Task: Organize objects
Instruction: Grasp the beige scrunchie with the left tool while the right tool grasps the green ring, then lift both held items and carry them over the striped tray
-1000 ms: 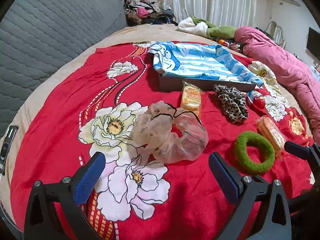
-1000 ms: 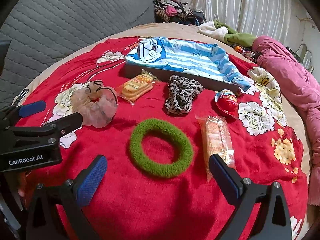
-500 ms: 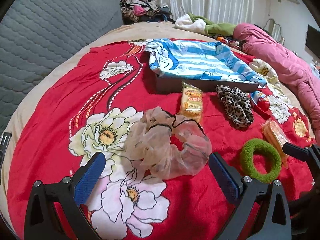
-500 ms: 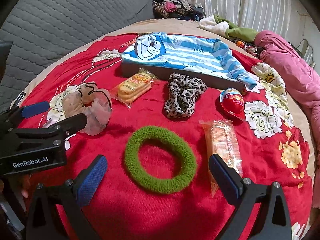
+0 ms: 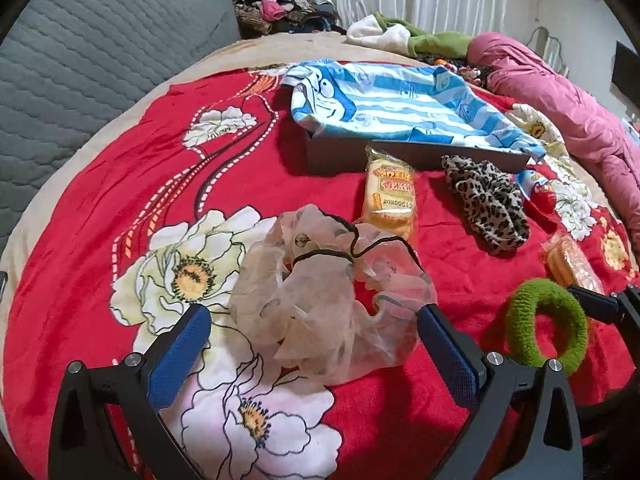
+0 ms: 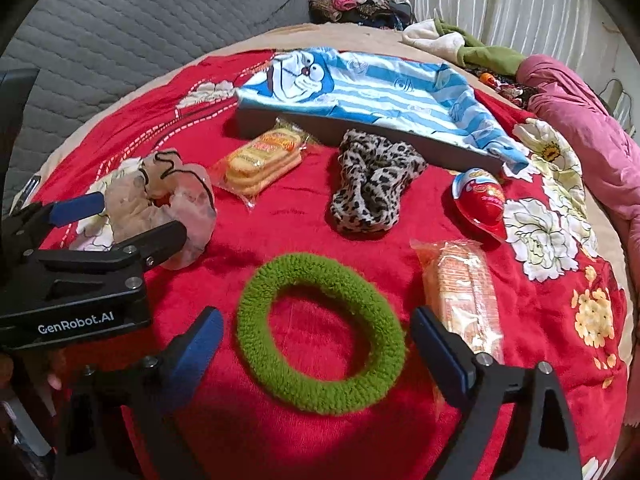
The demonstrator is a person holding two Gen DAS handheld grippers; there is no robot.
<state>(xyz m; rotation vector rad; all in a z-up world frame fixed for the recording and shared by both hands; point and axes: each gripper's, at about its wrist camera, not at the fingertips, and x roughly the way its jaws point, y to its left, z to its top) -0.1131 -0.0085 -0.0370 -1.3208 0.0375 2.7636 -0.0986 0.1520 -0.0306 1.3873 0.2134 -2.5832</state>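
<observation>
A sheer beige scrunchie (image 5: 324, 312) with a black hair tie lies on the red floral blanket, between the fingers of my open left gripper (image 5: 312, 344); it also shows in the right wrist view (image 6: 160, 208). A green fuzzy scrunchie (image 6: 320, 332) lies between the fingers of my open right gripper (image 6: 316, 344); it also shows in the left wrist view (image 5: 546, 332). Beyond lie a leopard scrunchie (image 6: 372, 180), two biscuit packs (image 6: 260, 160) (image 6: 464, 292) and a red egg-shaped candy (image 6: 480, 200). A dark tray (image 6: 360, 132) lined with a blue striped cartoon cloth stands at the back.
A grey quilted headboard (image 5: 80, 60) stands at the left. A pink duvet (image 5: 560, 100) lies at the right, with piles of clothes (image 5: 280, 8) at the back. The left gripper's body (image 6: 80, 276) sits close to the left of my right gripper.
Both grippers have moved forward and lower. The beige scrunchie now lies between the left fingers and the green one between the right fingers. Both stay open.
</observation>
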